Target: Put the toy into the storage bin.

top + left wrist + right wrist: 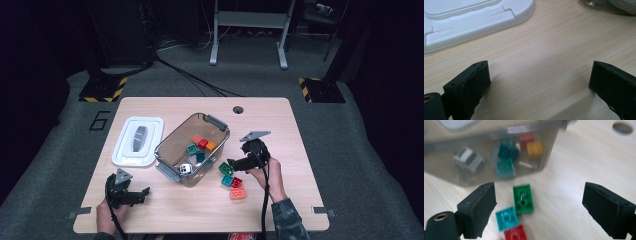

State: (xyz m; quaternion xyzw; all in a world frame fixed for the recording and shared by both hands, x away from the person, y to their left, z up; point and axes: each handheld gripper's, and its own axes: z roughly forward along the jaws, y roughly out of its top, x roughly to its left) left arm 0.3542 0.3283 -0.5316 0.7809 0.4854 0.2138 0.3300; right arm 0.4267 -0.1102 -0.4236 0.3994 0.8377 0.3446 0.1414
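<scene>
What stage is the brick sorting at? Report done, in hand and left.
Done: several bricks and a small toy car lie in the clear bin; its white lid lies off beside it.
In hand: nothing. The right claw hangs open over the green brick; the left claw rests open on the table.
Left: the green, teal, red and orange bricks outside.
</scene>
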